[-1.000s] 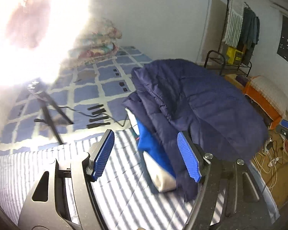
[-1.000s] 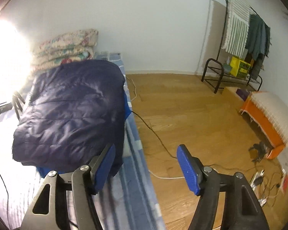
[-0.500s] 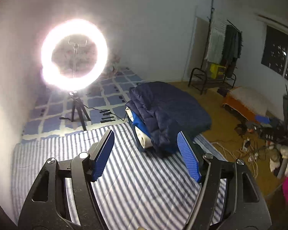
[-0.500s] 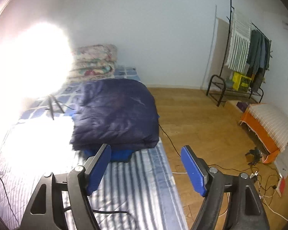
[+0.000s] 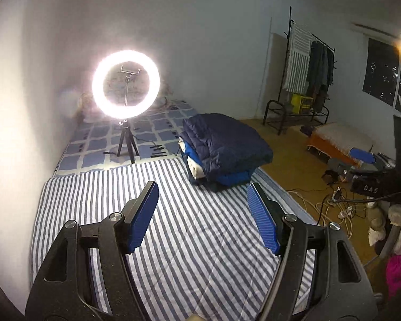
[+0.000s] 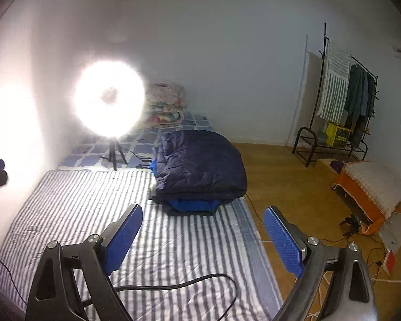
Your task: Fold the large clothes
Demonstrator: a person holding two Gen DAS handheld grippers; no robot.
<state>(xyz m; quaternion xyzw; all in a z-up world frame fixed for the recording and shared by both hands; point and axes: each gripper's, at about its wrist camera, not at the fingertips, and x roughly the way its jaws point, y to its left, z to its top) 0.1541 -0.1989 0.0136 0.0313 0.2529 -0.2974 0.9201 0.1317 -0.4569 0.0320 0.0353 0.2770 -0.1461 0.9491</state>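
- A folded navy quilted jacket (image 5: 224, 144) is seen at centre frame in both views, stacked on a blue folded garment (image 6: 193, 205); in the left wrist view a cream-white layer is visible at the stack's left edge.
- The stack is placed on the striped sheet (image 5: 173, 227) of the bed, near its right edge, bordering the checked blue cover (image 5: 99, 144) behind.
- Left tongs (image 5: 201, 218) are recorded at lower centre, released: blue pads wide apart, nothing between them, held above the sheet and well apart from the stack.
- Right tongs (image 6: 201, 236) are likewise released and empty, lower centre; a black cable (image 6: 189, 283) is looped on the sheet below them.
- A lit ring light (image 5: 125, 84) on a small tripod is noted upper left, on the checked cover.
- A clothes rack (image 6: 342, 107) is noted at right, on the wooden floor (image 6: 288, 187).
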